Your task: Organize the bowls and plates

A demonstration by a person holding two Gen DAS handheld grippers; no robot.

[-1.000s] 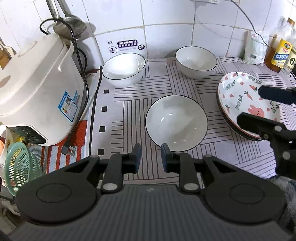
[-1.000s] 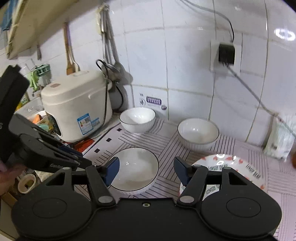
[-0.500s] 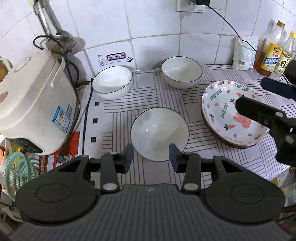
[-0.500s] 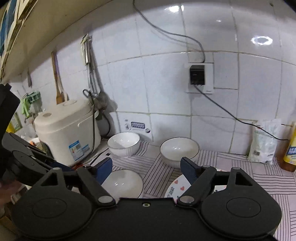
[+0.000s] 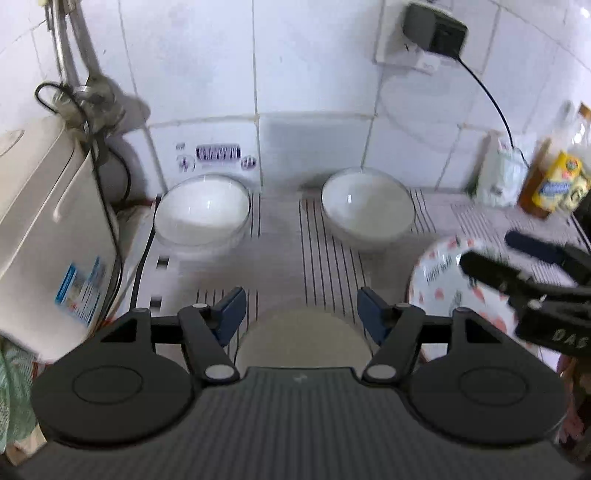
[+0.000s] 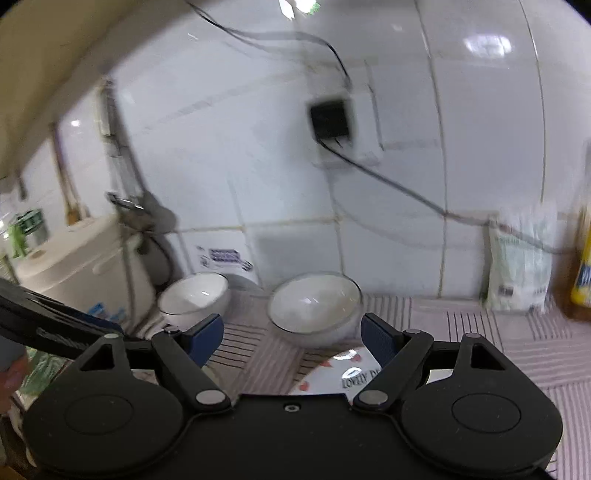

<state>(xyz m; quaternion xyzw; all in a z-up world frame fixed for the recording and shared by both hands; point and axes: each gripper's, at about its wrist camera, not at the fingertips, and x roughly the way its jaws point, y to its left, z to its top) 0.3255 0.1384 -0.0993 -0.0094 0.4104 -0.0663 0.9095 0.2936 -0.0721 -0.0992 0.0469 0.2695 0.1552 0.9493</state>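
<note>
Three white bowls stand on the striped mat. The near bowl lies just under my left gripper, whose jaws are opening with nothing pinched between them. The back left bowl and back right bowl sit by the wall. A rabbit-pattern plate stack lies at the right, with my right gripper hovering above it. In the right wrist view my right gripper is open and empty, with the plate below it, the back right bowl ahead and the back left bowl beside it.
A white rice cooker stands at the left, its cord running along the mat edge. A bag and oil bottles crowd the back right corner. A plugged adapter hangs on the tiled wall, ladles at left.
Both grippers have pulled back from the counter and tilted up, showing more wall. The left jaws have widened over the near bowl. The right jaws opened a little early on.
</note>
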